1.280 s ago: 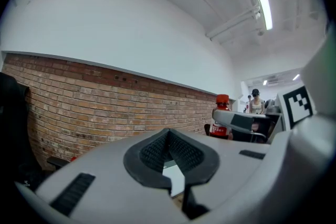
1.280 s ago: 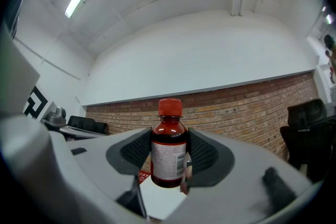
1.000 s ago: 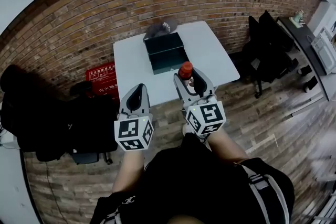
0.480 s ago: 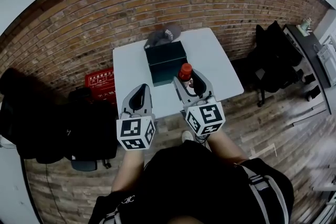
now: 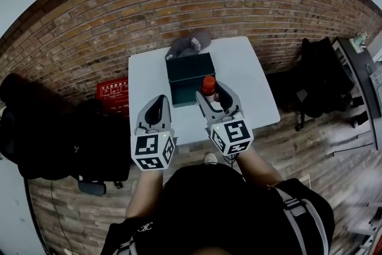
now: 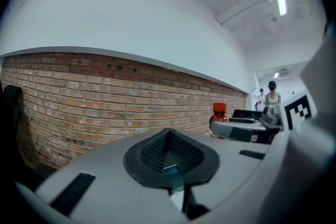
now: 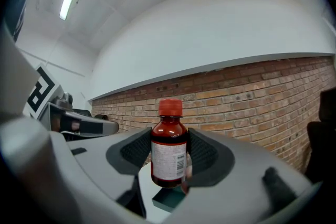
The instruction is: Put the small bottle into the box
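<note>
A small dark-red bottle [image 5: 208,88] with a red cap and white label stands upright between the pads of my right gripper [image 5: 212,94], which is shut on it; the right gripper view shows the small bottle [image 7: 168,150] clamped on both sides. It hangs just in front of the dark green open box [image 5: 190,77] on the white table [image 5: 245,74]; a corner of the box [image 7: 168,200] shows below the bottle. My left gripper [image 5: 153,114] is held over the table's near edge, its pads pressed together on nothing. In the left gripper view the bottle [image 6: 219,113] appears at the right.
A grey cap [image 5: 190,43] lies behind the box at the table's far edge, against the brick wall [image 5: 119,15]. A red crate [image 5: 113,90] sits on the floor left of the table. Dark chairs and bags [image 5: 325,68] stand at the right.
Both grippers and the bottle have drawn closer to the box, the bottle now level with its front edge. The view has shifted forward over the table.
</note>
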Demonstrator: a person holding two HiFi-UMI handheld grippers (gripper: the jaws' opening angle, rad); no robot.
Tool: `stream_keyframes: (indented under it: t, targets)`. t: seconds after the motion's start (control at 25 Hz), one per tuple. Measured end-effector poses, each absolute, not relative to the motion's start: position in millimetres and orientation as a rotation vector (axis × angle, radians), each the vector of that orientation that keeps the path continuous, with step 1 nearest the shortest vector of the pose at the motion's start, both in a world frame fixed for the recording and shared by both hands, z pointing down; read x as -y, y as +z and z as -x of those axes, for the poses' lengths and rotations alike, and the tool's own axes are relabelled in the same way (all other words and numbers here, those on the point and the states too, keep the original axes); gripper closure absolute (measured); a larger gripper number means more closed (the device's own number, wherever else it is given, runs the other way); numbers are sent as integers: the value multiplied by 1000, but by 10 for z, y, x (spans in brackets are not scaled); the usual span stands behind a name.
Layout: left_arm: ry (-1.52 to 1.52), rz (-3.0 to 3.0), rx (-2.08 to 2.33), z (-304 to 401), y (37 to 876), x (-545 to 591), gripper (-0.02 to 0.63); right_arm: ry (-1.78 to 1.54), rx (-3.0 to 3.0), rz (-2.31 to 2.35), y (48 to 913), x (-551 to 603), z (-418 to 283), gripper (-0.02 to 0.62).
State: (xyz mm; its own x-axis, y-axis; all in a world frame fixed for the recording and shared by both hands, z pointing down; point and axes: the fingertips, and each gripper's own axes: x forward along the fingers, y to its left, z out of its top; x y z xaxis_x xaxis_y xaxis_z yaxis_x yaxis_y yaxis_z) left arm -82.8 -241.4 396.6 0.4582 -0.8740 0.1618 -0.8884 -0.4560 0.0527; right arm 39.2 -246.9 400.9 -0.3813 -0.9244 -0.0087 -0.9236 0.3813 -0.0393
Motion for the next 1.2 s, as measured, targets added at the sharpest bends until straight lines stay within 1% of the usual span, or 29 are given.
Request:
stream_keyframes:
  t: [0.32,0.6,1.2]
  targets:
    - [176,-2517,1613,502,4057,2865,595,-61,-2718,1629,4208,2983,-643,383]
    - [231,-2426,1678,392,4273,3129,595,-93,-2849,1526,4475,3305,-705,383]
    - [283,-2394,1657,587,4505,3538,595,-180,-3104,1496,5261,3639,-455,383]
